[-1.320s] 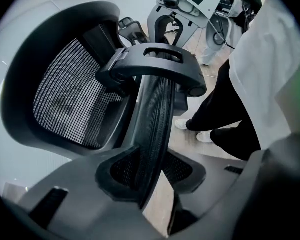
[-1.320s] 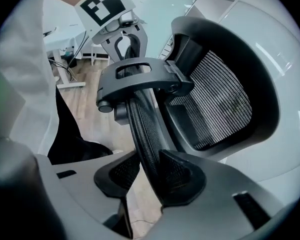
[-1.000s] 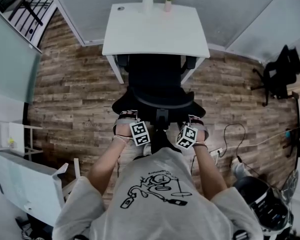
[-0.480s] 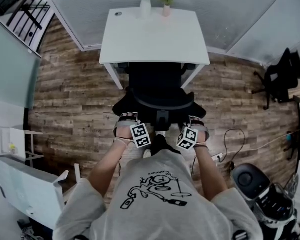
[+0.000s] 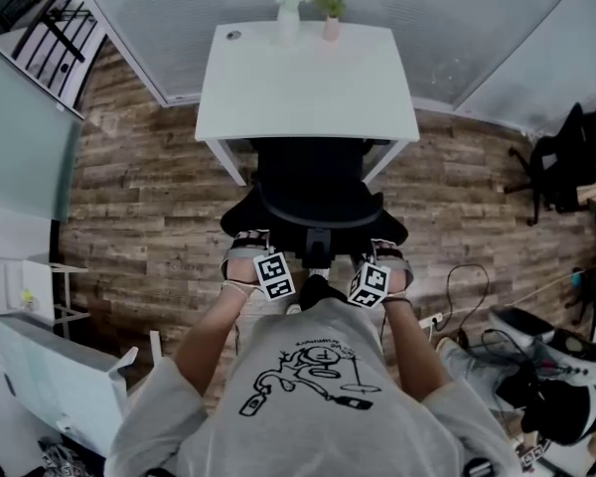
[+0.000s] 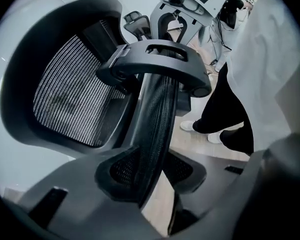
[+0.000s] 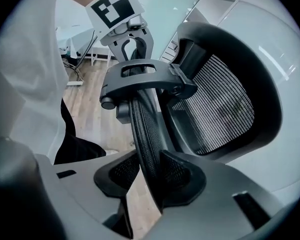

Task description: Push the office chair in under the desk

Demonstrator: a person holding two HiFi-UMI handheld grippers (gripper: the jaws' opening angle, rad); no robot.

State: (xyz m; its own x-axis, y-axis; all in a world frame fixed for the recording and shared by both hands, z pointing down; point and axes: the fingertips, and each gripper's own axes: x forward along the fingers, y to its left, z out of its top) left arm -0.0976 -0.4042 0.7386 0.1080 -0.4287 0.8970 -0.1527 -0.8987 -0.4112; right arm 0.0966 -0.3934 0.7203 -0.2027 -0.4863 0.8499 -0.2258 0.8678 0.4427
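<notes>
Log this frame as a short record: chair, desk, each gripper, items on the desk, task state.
chair: office chair, partly under the desk, back towards the person
desk: white desk
left gripper: left gripper, fingers closed on the mesh backrest
right gripper: right gripper, fingers closed on the same backrest
on desk: two vases with flowers at the far edge
task state: chair not fully in
</notes>
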